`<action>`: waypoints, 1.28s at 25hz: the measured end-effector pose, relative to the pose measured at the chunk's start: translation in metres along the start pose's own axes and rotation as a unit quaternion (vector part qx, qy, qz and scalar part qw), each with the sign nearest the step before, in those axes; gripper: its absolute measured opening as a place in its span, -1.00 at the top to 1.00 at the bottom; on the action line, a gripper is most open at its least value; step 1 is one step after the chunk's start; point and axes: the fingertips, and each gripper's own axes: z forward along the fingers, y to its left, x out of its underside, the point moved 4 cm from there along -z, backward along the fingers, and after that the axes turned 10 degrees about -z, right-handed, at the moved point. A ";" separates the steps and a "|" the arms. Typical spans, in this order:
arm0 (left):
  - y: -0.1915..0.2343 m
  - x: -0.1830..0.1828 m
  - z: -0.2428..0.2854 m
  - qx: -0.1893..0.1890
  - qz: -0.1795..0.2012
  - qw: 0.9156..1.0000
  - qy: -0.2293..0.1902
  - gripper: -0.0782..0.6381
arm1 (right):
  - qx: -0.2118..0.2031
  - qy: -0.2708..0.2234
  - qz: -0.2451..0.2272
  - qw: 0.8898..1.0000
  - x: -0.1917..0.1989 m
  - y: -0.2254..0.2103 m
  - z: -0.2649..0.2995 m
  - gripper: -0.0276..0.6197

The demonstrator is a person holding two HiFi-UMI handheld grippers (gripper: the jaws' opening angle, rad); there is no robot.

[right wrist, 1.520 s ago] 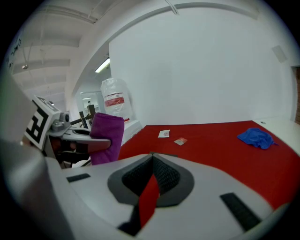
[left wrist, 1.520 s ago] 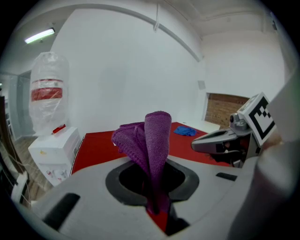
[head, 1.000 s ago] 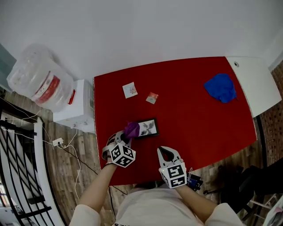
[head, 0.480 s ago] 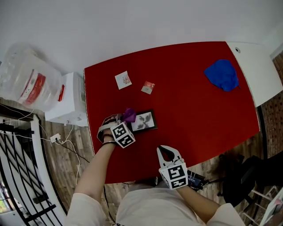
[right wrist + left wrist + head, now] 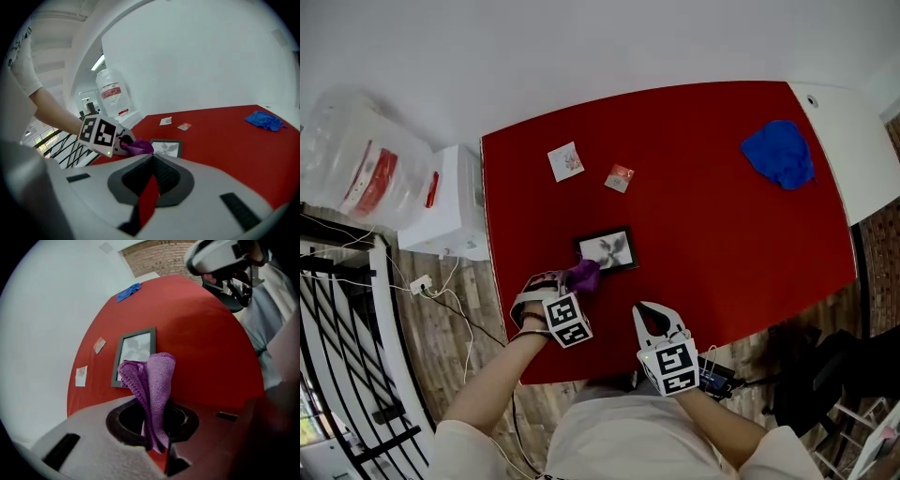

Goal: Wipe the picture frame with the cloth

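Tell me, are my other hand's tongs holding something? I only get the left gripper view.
Observer: No. The right gripper has its tongs closed tip to tip with nothing between them, over the red table.
Operator: Is my purple cloth on the picture?
Observer: In the head view, the cloth sits at the picture frame's near left corner, not over the glass.
Operator: What's next to the table?
Observer: A big water bottle standing on a white dispenser, off the table's left side.
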 end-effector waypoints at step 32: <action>0.014 -0.040 0.012 0.023 0.032 0.999 0.028 0.61 | -0.002 0.011 0.007 1.000 0.012 -0.013 -0.003 0.90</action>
